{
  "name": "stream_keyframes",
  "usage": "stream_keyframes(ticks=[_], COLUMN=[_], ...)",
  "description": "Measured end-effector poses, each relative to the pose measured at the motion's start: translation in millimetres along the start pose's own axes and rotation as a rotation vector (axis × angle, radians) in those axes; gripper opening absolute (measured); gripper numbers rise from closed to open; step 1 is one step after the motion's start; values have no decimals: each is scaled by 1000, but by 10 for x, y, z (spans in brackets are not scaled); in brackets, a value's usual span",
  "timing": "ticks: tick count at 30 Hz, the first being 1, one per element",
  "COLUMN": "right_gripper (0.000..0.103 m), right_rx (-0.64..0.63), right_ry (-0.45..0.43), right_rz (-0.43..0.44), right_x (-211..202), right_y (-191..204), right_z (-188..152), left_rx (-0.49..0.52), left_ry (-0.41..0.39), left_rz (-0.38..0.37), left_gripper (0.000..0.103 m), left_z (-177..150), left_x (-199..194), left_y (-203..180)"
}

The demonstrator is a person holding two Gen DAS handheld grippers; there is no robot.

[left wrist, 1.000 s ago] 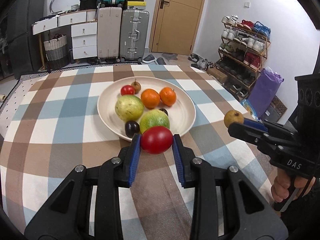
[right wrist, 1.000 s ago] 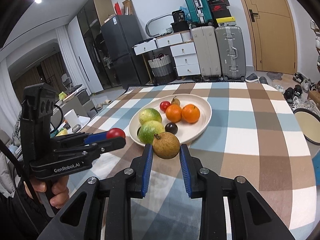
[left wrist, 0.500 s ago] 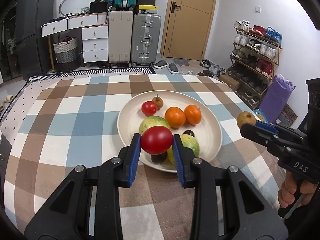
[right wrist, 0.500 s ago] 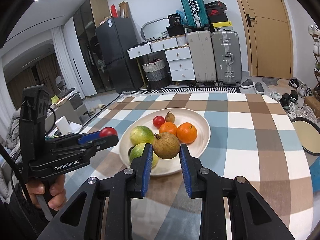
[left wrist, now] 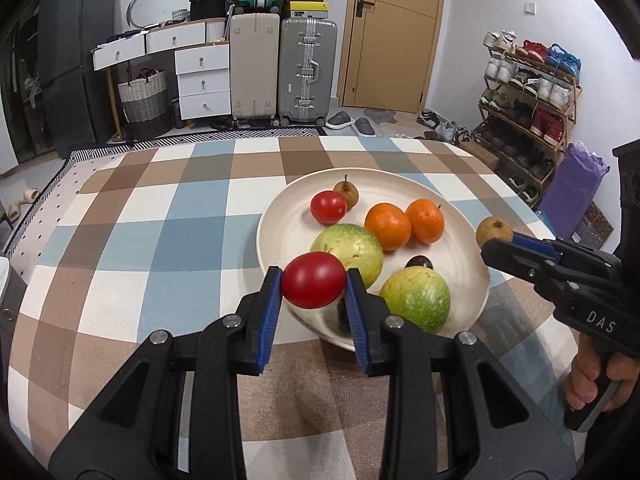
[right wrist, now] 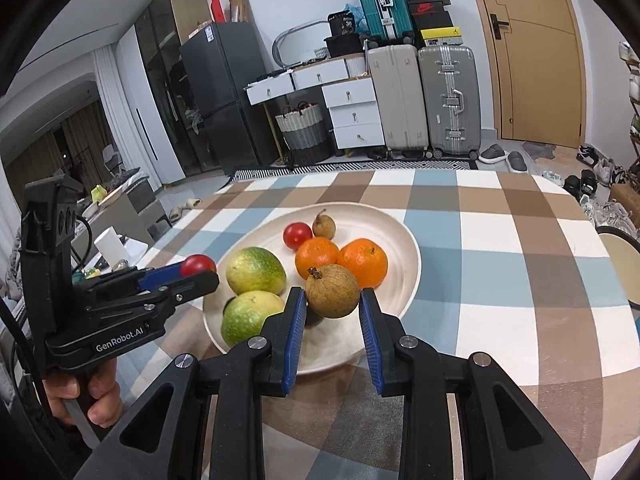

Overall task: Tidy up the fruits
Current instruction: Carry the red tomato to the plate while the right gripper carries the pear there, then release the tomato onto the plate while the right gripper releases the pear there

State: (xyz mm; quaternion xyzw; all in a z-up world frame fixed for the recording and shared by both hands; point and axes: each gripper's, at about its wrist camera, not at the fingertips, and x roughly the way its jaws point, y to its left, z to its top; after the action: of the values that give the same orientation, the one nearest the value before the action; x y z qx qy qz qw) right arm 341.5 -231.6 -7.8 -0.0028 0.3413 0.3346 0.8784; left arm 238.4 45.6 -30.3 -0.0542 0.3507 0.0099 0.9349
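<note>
Blue-padded, the left hand-held gripper is clamped on a red tomato above the plate's near rim, the right hand-held gripper on a brown fruit; lower each into bare plate before releasing, lest they roll.

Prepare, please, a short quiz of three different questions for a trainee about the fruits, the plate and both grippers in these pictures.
1. True or false: the left gripper is shut on a red tomato.
2. What does the right gripper hold? A) an orange B) a brown round fruit C) a green fruit
3. How many oranges lie on the plate?

Key
1. True.
2. B: the brown round fruit sits between the blue pads.
3. Two: one orange and a second orange, side by side.
</note>
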Motion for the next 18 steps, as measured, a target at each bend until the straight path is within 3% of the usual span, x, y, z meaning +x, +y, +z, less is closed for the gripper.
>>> stream_keyframes(ticks=[18], right_gripper=[28], right_rx=[29], right_ry=[40], right_rz=[-2], right_x=[152], right_y=[-79], right_z=[-10], left_rx=[-11], left_ry=[30], left_rz=[11], left_gripper=[29], left_z=[-50], left_x=[129], left_y=[61])
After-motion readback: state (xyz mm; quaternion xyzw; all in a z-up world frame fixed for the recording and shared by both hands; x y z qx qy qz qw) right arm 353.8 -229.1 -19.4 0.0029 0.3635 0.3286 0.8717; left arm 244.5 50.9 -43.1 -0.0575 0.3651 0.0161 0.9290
